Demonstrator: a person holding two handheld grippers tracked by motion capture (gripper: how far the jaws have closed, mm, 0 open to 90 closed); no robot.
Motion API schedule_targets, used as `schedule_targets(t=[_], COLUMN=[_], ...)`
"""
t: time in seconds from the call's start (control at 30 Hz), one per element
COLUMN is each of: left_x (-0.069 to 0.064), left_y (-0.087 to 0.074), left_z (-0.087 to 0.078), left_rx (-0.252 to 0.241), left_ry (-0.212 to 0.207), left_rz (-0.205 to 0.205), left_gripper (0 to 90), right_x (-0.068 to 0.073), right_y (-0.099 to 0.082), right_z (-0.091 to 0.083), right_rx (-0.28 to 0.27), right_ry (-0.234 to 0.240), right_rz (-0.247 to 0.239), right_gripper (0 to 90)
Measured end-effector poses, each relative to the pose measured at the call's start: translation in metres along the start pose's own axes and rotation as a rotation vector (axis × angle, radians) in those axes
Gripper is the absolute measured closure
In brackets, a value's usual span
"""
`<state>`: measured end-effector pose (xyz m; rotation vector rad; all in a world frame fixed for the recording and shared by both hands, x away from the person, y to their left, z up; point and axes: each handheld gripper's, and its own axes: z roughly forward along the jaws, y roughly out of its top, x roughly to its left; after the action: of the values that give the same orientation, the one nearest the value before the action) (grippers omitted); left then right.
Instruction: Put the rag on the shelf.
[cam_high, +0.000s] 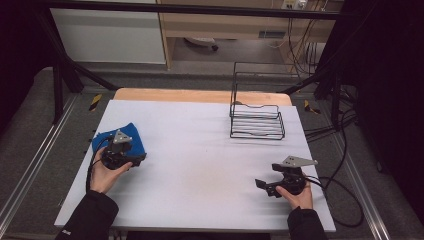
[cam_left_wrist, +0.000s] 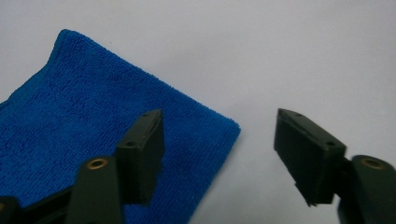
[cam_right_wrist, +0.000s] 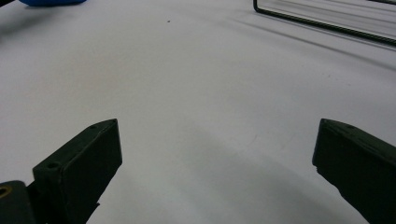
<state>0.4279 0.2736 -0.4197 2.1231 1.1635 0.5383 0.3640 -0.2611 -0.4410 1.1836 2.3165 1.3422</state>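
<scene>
Blue terry cloth (cam_left_wrist: 93, 135) lies folded at the table's (cam_high: 200, 150) left edge, its corner between your left gripper's (cam_left_wrist: 219, 140) half-spread jaws: lower them squarely before pinching, while the right gripper (cam_right_wrist: 217, 154) waits, jaws wide.

Blue cloth (cam_left_wrist: 93, 126) — folded, flat — table's left.

Open middle, obstacles at the edges

The white table (cam_high: 200, 165) lies bare between both hands; the wire rack (cam_high: 256, 120) blocks the far right, the blue cloth (cam_high: 120, 137) the left.
</scene>
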Motion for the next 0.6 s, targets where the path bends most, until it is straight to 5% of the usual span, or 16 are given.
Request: schedule_targets(t=[0.33,0.6], left_x=[-0.001,0.002], left_y=[-0.004,-0.008], left_z=[0.015,0.021], left_rx=[0.052,0.059], left_ry=[-0.014,0.001], left_rz=[0.038,0.026], left_gripper=[56.8,65.5], right_x=[0.0,0.0], right_y=[0.0,0.0], right_z=[0.0,0.001], right_rx=[0.003,0.002], right_ry=[0.004,0.002], right_rz=[0.001,-0.003], right_gripper=[2.1,2.1])
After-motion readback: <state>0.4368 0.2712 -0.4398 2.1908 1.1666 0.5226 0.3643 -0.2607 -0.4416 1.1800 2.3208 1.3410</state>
